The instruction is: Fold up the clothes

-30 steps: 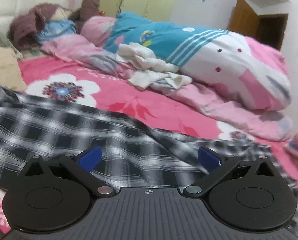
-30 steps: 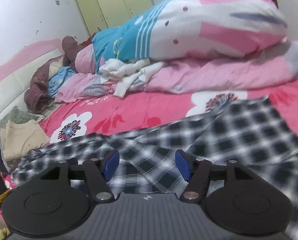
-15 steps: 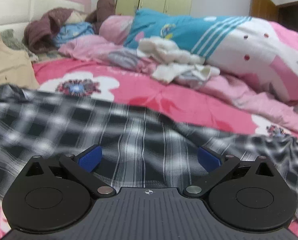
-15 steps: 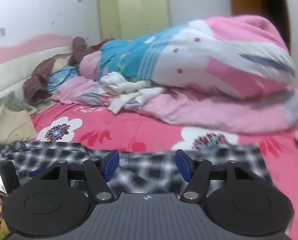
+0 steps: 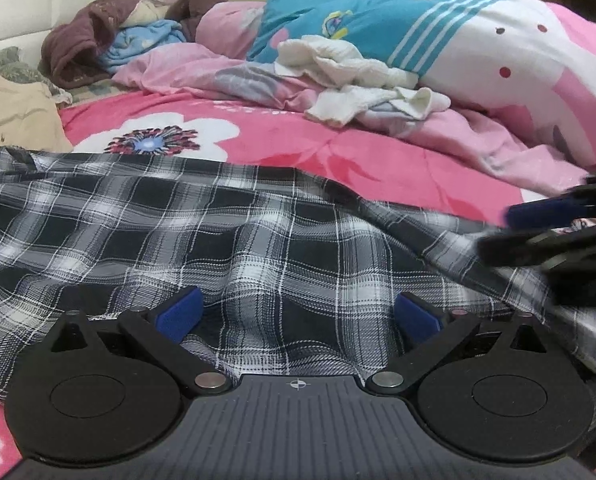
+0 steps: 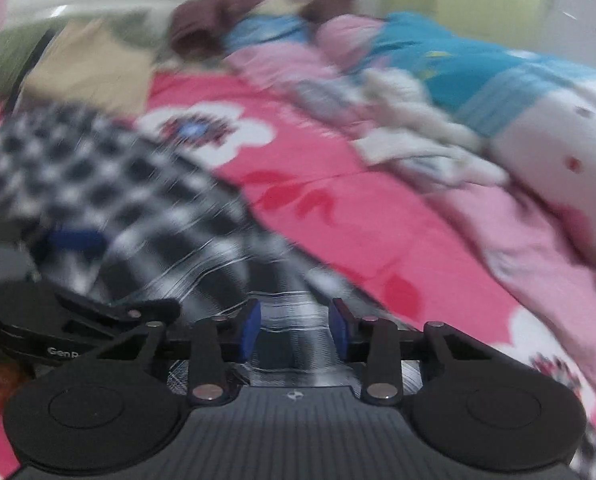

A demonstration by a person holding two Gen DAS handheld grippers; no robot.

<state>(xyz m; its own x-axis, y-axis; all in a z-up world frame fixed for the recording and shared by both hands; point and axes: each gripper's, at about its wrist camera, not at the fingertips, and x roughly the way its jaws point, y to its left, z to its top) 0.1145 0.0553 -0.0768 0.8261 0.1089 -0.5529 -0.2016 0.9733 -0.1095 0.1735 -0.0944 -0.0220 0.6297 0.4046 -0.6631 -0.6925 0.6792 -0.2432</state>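
Note:
A black-and-white plaid shirt [image 5: 218, 232] lies spread and rumpled on the pink flowered bedsheet [image 5: 378, 160]. My left gripper [image 5: 298, 314] is open, low over the shirt, with cloth bunched between its blue pads but not pinched. My right gripper [image 6: 294, 330] is open with a narrower gap, just above the shirt [image 6: 138, 208]; this view is motion-blurred. The right gripper shows at the right edge of the left wrist view [image 5: 558, 220]. The left gripper shows at the lower left of the right wrist view [image 6: 74, 320].
A rolled pink, white and blue quilt [image 5: 478, 52] lies along the far side with white garments [image 5: 358, 76] on it. A beige garment [image 5: 10, 116] and a brown one [image 5: 82, 44] sit near the headboard. Yellow-green wardrobes stand behind.
The right gripper has swung left and down, close beside the left gripper. The left gripper has moved lower and nearer to the plaid shirt. Both stay open.

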